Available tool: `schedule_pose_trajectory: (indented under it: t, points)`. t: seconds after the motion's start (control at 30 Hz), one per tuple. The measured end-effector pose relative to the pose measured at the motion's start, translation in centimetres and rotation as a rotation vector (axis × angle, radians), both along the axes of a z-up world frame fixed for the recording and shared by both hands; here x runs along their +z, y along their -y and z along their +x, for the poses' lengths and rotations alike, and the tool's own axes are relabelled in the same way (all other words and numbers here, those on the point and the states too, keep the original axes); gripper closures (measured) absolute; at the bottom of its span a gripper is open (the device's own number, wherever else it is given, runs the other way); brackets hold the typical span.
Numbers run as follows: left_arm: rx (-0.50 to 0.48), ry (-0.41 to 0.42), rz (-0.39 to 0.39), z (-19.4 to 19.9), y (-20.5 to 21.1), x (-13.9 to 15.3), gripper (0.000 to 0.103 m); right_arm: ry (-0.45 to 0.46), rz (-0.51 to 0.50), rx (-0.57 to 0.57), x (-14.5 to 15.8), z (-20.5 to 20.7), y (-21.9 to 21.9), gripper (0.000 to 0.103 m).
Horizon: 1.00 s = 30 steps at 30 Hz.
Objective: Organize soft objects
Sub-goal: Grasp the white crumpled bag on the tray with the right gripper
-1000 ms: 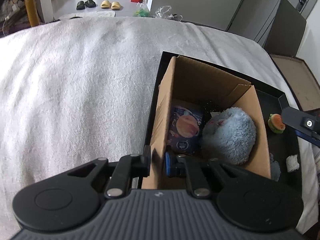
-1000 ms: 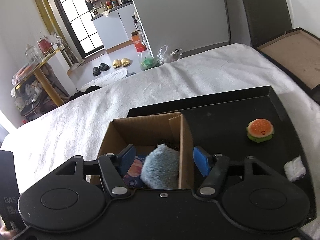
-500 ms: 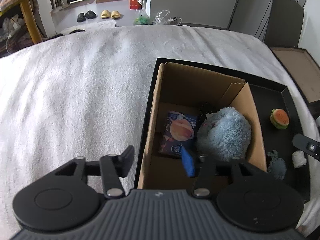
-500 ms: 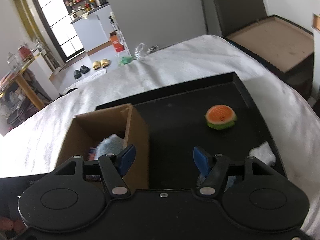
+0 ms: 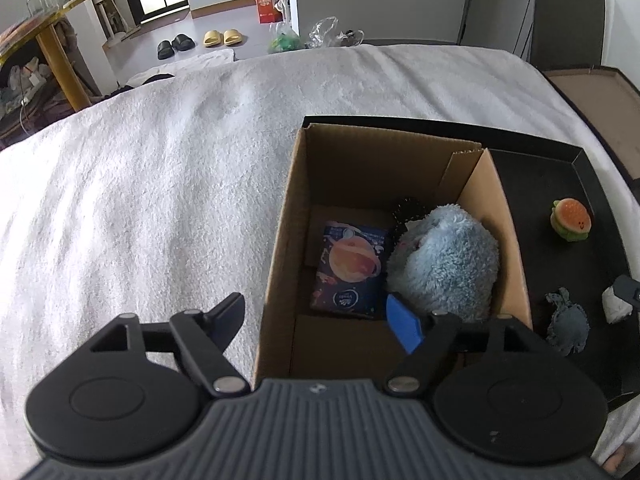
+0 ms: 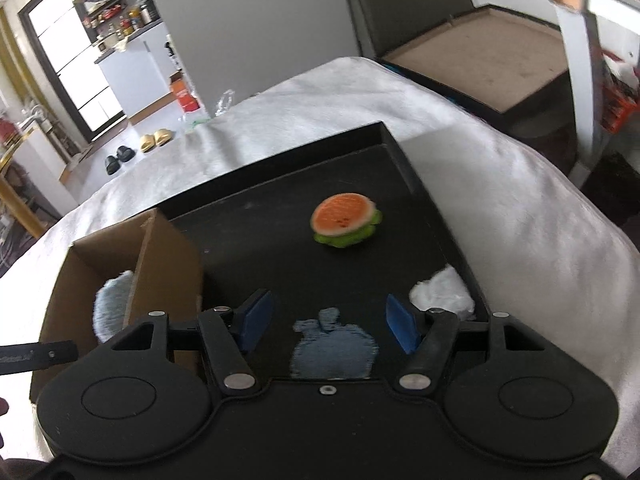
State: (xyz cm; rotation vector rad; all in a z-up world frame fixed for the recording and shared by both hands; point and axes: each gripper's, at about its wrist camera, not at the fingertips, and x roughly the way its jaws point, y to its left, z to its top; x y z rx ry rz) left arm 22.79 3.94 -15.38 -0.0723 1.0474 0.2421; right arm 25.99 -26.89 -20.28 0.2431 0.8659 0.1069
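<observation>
A cardboard box (image 5: 288,216) stands in the left of a black tray (image 6: 256,220) on a white bedspread. In the box lie a fluffy blue plush (image 5: 444,264), a dark packet with a planet picture (image 5: 352,268) and a small black spiky thing (image 5: 408,210). On the tray floor are a burger plush (image 6: 346,220), a blue denim toy (image 6: 334,350) and a white fluffy piece (image 6: 442,294). My left gripper (image 5: 316,316) is open and empty, straddling the box's left wall. My right gripper (image 6: 328,320) is open and empty just above the denim toy.
The white bedspread (image 5: 160,184) stretches left of the tray. A dark board-topped stand (image 6: 480,68) is beyond the bed on the right. Slippers (image 5: 218,37) and bags lie on the floor far behind. A wooden table (image 5: 56,40) stands at far left.
My left gripper opened and drew back from the box's left wall. My right gripper swung right from over the box to above the denim toy.
</observation>
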Motion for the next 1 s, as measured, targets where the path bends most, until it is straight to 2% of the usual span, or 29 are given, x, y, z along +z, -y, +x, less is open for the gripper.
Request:
schedule_pose_trajectory:
  t: [0.27,0.73,0.8,0.87,1.0]
  points:
    - [-0.003,-0.028,0.047,0.7,0.9,-0.5,0.026,-0.029,0.002,-0.047,-2.0,0.8,2.2,0.049]
    - [0.019,-0.049,0.088,2.1,1.7,-1.0,0.026,-0.066,-0.071,-0.081,-4.3,3.0,3.9,0.049]
    - [0.021,-0.053,0.087,2.2,1.8,-1.1,0.026,-0.086,-0.080,-0.082,-4.9,3.3,3.9,0.052]
    - [0.021,-0.055,0.086,2.3,1.9,-1.2,0.026,-0.120,-0.060,-0.076,-5.6,3.4,3.9,0.059]
    - [0.018,-0.055,0.088,2.2,1.9,-1.1,0.026,-0.105,-0.070,-0.065,-5.5,3.1,3.4,0.061]
